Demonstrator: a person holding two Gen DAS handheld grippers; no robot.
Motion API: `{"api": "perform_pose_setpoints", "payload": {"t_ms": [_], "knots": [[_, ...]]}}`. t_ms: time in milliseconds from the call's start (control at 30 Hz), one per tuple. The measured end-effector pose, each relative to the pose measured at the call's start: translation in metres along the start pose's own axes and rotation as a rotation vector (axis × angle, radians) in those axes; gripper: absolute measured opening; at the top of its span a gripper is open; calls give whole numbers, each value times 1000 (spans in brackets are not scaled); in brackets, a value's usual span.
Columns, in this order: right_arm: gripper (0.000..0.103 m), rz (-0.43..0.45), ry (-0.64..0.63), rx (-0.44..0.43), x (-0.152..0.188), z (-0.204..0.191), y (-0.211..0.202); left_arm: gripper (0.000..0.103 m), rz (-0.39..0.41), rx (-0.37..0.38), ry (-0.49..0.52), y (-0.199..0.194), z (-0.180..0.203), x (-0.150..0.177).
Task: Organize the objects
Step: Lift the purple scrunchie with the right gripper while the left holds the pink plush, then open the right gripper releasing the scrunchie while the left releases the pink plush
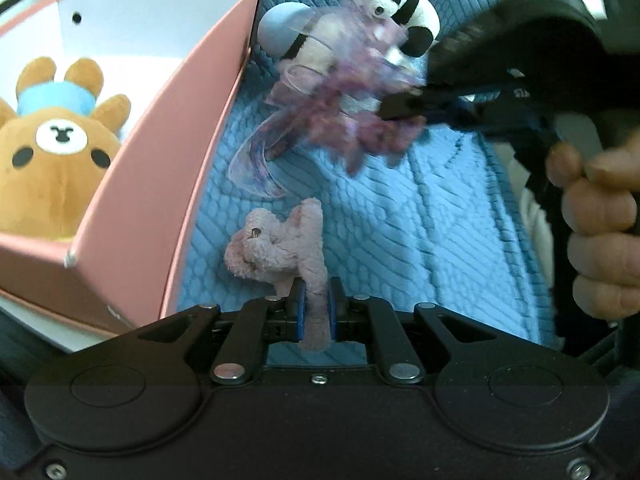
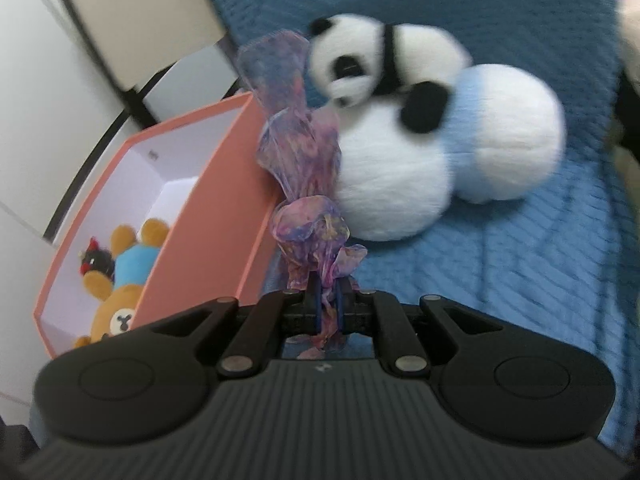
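Note:
My left gripper (image 1: 316, 300) is shut on a leg of a small pink plush elephant (image 1: 276, 244) and holds it over the blue blanket (image 1: 420, 220). My right gripper (image 2: 328, 304) is shut on a purple sheer ribbon (image 2: 304, 184); it also shows in the left wrist view (image 1: 400, 106) with the ribbon (image 1: 328, 116) hanging from it. A pink box (image 1: 160, 184) stands at the left with a brown bear plush (image 1: 56, 160) inside. The box (image 2: 208, 208) and bear (image 2: 120, 304) show in the right wrist view too, with a small black plush (image 2: 96, 264).
A panda plush (image 2: 384, 64) lies on a white and pale blue plush (image 2: 460, 152) on the blanket (image 2: 520, 272). They show in the left wrist view, panda (image 1: 400, 4) over white plush (image 1: 296, 32). A hand (image 1: 600, 220) holds the right gripper's grip.

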State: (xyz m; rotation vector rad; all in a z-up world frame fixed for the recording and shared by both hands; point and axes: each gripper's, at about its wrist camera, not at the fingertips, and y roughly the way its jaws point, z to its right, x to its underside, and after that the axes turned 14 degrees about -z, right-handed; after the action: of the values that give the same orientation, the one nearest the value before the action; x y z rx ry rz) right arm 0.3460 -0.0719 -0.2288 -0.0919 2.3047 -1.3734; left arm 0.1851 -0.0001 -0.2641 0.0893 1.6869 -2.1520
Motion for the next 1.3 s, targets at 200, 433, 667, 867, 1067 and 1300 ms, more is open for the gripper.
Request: {"api": "perform_pose_setpoints", "payload": {"t_ms": [200, 433, 667, 867, 1067, 1300], "knots": [[10, 36, 184, 29, 29, 29, -19, 10, -22, 44, -18, -4, -6, 4], [12, 3, 337, 166, 67, 42, -18, 14, -24, 31, -5, -4, -3, 6], [18, -4, 394, 188, 75, 54, -19, 44, 15, -16, 14, -9, 0, 12], [77, 37, 365, 194, 73, 50, -27, 54, 44, -98, 41, -9, 6, 15], [84, 4, 329, 171, 65, 46, -16, 59, 59, -171, 73, -2, 15, 16], [84, -79, 299, 236, 61, 45, 13, 60, 78, -212, 104, 5, 24, 17]]}}
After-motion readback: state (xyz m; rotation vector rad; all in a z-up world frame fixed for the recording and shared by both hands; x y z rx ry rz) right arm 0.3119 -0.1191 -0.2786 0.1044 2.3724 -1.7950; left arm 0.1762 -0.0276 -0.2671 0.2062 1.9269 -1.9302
